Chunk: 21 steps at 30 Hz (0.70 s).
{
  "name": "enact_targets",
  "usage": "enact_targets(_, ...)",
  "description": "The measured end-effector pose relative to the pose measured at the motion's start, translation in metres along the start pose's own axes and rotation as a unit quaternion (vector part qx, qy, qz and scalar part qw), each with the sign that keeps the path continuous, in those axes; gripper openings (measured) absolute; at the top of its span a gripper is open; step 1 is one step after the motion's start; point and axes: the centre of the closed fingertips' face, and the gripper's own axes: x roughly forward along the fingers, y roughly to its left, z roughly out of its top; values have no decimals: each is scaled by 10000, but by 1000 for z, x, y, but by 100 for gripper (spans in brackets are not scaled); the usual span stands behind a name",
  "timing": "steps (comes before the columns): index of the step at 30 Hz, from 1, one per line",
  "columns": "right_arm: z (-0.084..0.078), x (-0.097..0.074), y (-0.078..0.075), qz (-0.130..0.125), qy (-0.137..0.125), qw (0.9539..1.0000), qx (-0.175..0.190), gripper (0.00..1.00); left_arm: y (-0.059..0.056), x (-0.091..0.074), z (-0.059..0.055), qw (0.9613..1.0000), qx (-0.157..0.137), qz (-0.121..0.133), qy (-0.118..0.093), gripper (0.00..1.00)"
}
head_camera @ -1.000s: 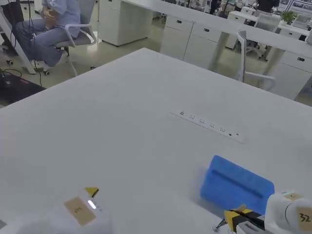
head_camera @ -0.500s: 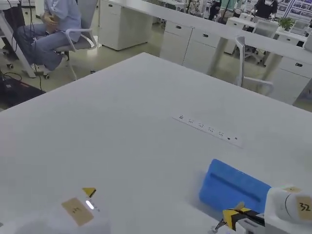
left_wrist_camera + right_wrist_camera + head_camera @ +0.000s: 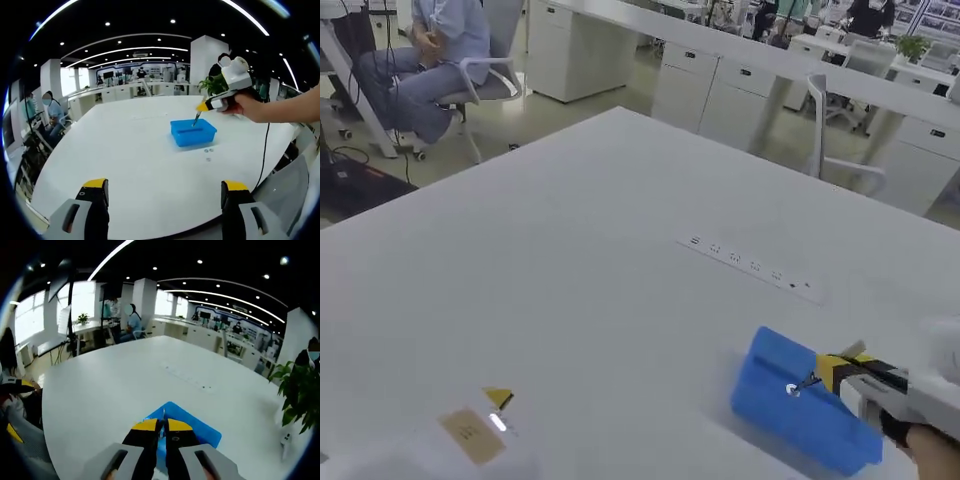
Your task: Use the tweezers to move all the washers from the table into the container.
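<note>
- My right gripper [image 3: 835, 370] is clamped on the tweezers [image 3: 808, 381]; in the right gripper view the jaws sit pressed together around the thin shaft.
- Change: a second ago this gripper sat low at the near edge of the blue container [image 3: 760, 400], by the table [image 3: 570, 260]. It is now lifted, with the tweezers tip over the container's open top.
- A small ring at the tip reads as a washer [image 3: 793, 390]. It looks pinched, not yet dropped, though it is tiny, so I'm not certain.
- My left gripper [image 3: 164, 185] is spread wide with nothing between the jaws, parked well apart from the container and barely moved.
- The left gripper view shows more washers [image 3: 208, 159] lying on the table just beside the container's near side.
- Judgement: pick done, carry done, release comes next by easing the squeeze so the washer falls inside.
- Task not finished: the ones on the table need fetching.
- Risk: the washer sticks to the tip or bounces off the rim.
</note>
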Motion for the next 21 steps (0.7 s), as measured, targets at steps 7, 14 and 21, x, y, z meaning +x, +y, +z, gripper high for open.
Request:
enact_targets(7, -36, 32, -4, -70, 439, 9986, 302, 1, -3, 3, 0, 10000, -4, -77, 21, 98)
enact_targets(14, -59, 42, -4, -134, 706, 9956, 606, 1, -4, 5, -4, 9999, -7, -121, 65, 98)
enact_targets(21, -62, 44, -6, -156, 731, 9955, 585, 1, 0, 4, -3, 10000, -46, -79, 22, 98)
